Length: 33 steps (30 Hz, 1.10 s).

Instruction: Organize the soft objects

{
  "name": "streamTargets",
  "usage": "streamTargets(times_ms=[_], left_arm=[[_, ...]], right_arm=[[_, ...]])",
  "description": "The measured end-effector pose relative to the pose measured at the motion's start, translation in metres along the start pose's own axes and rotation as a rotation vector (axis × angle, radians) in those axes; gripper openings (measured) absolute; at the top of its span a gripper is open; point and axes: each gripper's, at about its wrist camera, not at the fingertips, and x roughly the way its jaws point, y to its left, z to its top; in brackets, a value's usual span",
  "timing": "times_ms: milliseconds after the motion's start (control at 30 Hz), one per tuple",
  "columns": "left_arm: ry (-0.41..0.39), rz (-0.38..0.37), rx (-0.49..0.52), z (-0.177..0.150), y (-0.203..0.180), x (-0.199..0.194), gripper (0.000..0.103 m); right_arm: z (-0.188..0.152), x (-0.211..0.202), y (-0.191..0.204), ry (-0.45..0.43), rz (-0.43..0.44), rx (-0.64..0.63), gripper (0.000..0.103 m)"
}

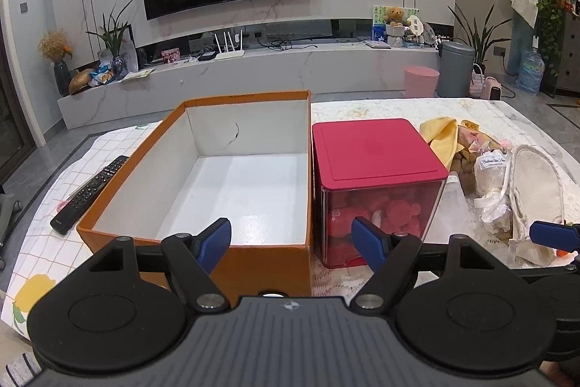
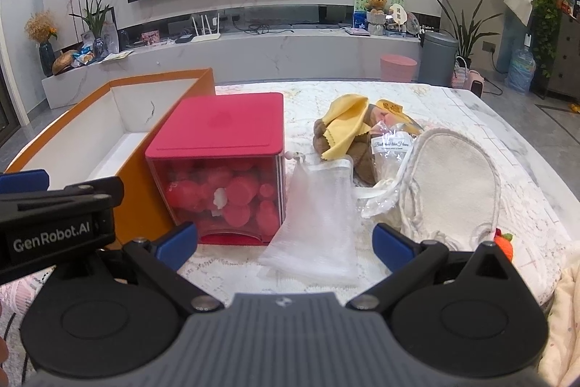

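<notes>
An open orange box (image 1: 152, 147) with a white inside stands on the table, and its far corner shows in the right wrist view as the orange box (image 2: 206, 78). Beside it is a red-lidded clear bin (image 1: 373, 147) (image 2: 224, 126) with red items inside. To its right lies a pile: a yellow cloth (image 2: 344, 126), a brown plush (image 2: 326, 136), a clear packet (image 2: 391, 151), a white mesh bag (image 2: 319, 216) and a cream slipper (image 2: 456, 176) (image 1: 536, 184). My left gripper (image 1: 291, 243) is open in front of the box and bin. My right gripper (image 2: 284, 247) is open over the mesh bag.
A black remote (image 1: 90, 193) lies left of the orange box on a checked cloth. A small orange plush (image 2: 504, 243) sits at the table's right edge. Behind the table are a TV wall, a low marble shelf, a pink stool (image 2: 398, 68) and a grey bin (image 2: 436, 60).
</notes>
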Motion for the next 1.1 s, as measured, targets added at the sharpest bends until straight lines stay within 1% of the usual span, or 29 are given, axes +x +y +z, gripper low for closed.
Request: streamTargets(times_ms=[133,600,833,933,1100], left_arm=[[0.006,0.0,-0.005,0.0,-0.001,0.001,0.089],[-0.016,0.011,-0.015,0.001,-0.004,-0.003,0.089],[-0.021,-0.01,-0.02,0.004,-0.01,-0.008,0.089],[-0.043,-0.028,-0.017,0.009,-0.016,-0.013,0.089],[-0.052,-0.05,-0.019,0.012,-0.022,-0.016,0.089]], right_arm=[[0.0,0.001,0.0,0.005,-0.007,-0.003,0.1],[0.002,0.0,-0.001,0.001,0.001,-0.009,0.1],[0.004,-0.001,-0.003,0.01,-0.009,-0.012,0.1],[0.007,-0.006,-0.007,-0.01,-0.019,-0.018,0.1],[0.011,-0.011,-0.018,-0.029,-0.015,0.015,0.1]])
